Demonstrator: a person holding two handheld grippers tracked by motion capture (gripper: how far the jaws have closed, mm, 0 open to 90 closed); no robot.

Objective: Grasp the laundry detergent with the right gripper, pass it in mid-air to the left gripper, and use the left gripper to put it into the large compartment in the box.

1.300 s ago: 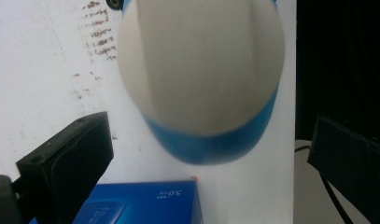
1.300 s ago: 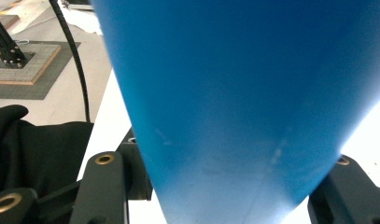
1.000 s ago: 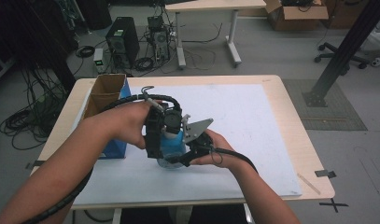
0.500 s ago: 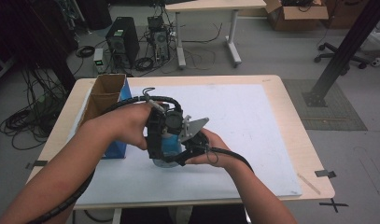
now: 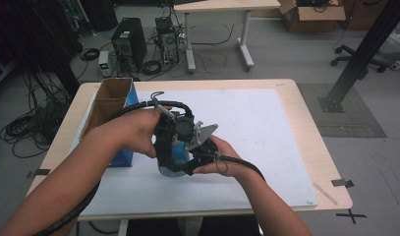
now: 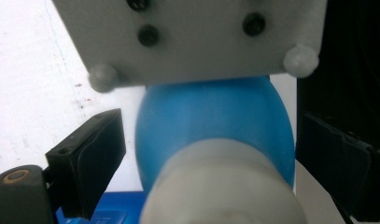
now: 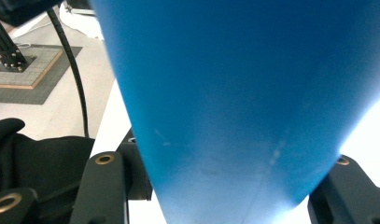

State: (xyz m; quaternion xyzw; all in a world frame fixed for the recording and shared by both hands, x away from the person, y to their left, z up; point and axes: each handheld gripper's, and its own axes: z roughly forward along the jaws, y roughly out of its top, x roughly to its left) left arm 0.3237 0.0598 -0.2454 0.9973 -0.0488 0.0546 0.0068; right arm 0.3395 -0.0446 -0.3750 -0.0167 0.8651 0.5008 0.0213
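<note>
A blue bottle (image 5: 177,156) with a white cap (image 6: 215,186) stands on the white mat, near its front left. My right gripper (image 7: 225,196) is shut on the bottle's blue body (image 7: 234,93), one jaw pressed to each side. My left gripper (image 6: 211,172) comes down over the top, and its jaws have just been closing with the cap between them. A narrow gap still shows beside the left pad (image 6: 92,163), so that gripper is open. In the high view both hands and the black gripper bodies (image 5: 180,130) hide most of the bottle.
A cardboard box (image 5: 111,96) with a blue side stands at the mat's left edge, close to my left forearm. The white mat (image 5: 266,128) covers most of the wooden table (image 5: 310,113). Cables trail from both grippers toward the front edge.
Both hands stay clasped around the bottle at the same spot. The grey plate on the right gripper has shifted slightly to the left.
</note>
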